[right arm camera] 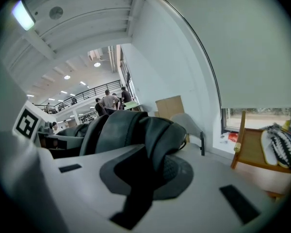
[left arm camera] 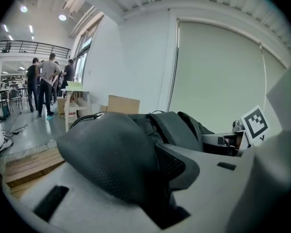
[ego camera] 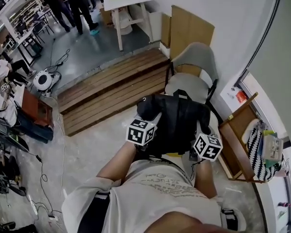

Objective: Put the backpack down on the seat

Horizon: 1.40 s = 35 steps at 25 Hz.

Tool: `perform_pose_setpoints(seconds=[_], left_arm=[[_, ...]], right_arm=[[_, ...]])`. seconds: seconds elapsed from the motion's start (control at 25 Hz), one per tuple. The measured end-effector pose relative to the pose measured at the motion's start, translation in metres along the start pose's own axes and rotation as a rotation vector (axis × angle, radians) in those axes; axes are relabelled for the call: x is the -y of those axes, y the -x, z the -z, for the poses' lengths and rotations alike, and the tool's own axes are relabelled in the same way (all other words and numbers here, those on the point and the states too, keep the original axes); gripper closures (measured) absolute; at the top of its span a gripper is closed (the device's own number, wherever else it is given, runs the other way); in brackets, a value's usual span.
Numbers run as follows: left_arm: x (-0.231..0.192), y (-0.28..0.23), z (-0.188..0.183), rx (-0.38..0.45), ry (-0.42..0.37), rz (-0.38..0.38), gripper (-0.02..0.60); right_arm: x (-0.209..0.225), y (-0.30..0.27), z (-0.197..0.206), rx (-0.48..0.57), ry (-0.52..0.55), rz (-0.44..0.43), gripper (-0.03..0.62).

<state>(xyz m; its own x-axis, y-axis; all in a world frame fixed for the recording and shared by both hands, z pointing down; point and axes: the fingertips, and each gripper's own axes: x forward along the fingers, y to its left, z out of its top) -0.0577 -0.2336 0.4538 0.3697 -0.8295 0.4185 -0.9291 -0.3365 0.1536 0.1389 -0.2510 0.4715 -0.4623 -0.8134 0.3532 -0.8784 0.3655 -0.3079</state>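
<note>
As we hold the soft-looking black backpack (ego camera: pixel 177 120) just short of the grey seat (ego camera: pixel 186 85), our left gripper (ego camera: pixel 153 119) and right gripper (ego camera: pixel 202 129) each clamp its padded, likely sagging sides.

Your right gripper (right arm camera: pixel 148 176) has its jaws clamped on the black backpack (right arm camera: pixel 123 130); grey chair (right arm camera: pixel 188 125) just beyond it.
</note>
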Motion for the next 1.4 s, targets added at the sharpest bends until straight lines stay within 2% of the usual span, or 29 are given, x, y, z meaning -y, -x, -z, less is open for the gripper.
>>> perform_pose_setpoints(seconds=[0.28, 0.48, 0.88, 1.2, 1.4], left_arm=[[-0.039, -0.046, 0.002, -0.06, -0.006, 0.066, 0.459], [-0.081, -0.073, 0.015, -0.125, 0.0, 0.096, 0.459], [-0.132, -0.13, 0.115, -0.344, 0.11, 0.169, 0.459], [-0.153, -0.178, 0.204, -0.492, 0.129, 0.238, 0.459], [-0.17, -0.206, 0.258, -0.53, 0.128, 0.265, 0.457]], right_arm=[[0.004, -0.047, 0.009, -0.058, -0.05, 0.087, 0.543], [-0.002, -0.09, 0.031, -0.153, -0.044, 0.109, 0.543], [0.013, -0.152, 0.128, -0.417, -0.096, 0.182, 0.543], [0.037, -0.183, 0.221, -0.586, -0.17, 0.261, 0.543], [0.051, -0.208, 0.27, -0.661, -0.187, 0.289, 0.543]])
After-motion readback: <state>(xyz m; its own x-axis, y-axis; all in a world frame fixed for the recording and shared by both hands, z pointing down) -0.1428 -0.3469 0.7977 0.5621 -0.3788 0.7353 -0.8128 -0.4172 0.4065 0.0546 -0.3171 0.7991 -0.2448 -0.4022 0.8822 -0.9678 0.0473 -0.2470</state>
